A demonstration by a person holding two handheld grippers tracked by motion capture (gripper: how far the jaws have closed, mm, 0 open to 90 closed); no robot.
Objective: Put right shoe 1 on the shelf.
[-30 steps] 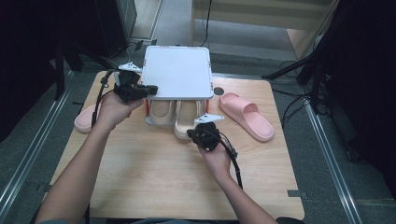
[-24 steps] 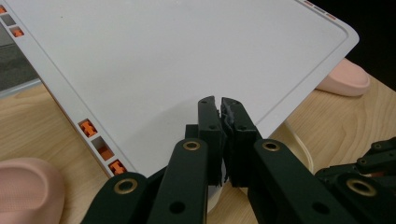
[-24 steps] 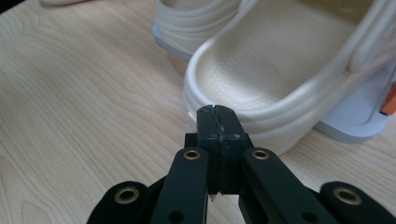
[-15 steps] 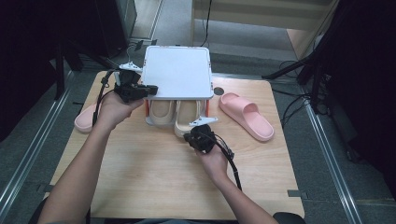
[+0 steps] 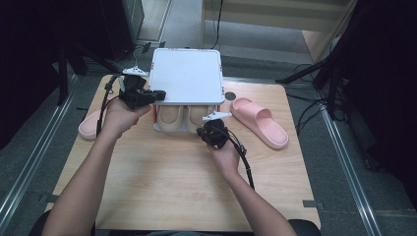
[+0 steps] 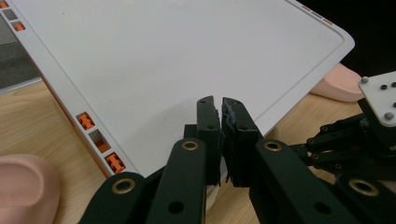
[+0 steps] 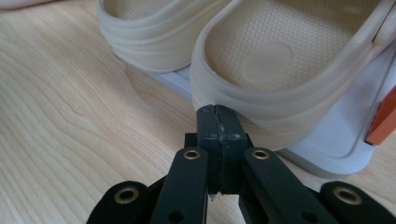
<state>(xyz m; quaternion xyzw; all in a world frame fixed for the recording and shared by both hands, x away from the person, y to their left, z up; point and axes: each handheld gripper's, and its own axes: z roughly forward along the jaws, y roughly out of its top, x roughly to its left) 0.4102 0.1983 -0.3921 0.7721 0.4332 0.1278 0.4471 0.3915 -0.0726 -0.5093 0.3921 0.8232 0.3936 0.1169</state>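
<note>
Holding a white lid [image 5: 186, 76] raised over a box [image 5: 169, 129] on the tabletop [image 5: 162, 182], the closed left gripper [image 5: 156, 95] clamps its edge while the right gripper [image 5: 210, 132], jaws shut and empty, touches two beige slippers [image 5: 179, 117] inside; two pink slippers [image 5: 259, 122] remain outside.

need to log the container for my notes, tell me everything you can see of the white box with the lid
The white plastic box with the flat square lid sits at the table's far middle. Its lid has rounded corners, a raised rim and small orange clips along one edge. The front is open, and two beige rubber slippers lie side by side inside on its white base, heels outward. The left gripper has its jaws nearly shut over the lid's edge. The right gripper, jaws shut, is at one slipper's heel.
</note>
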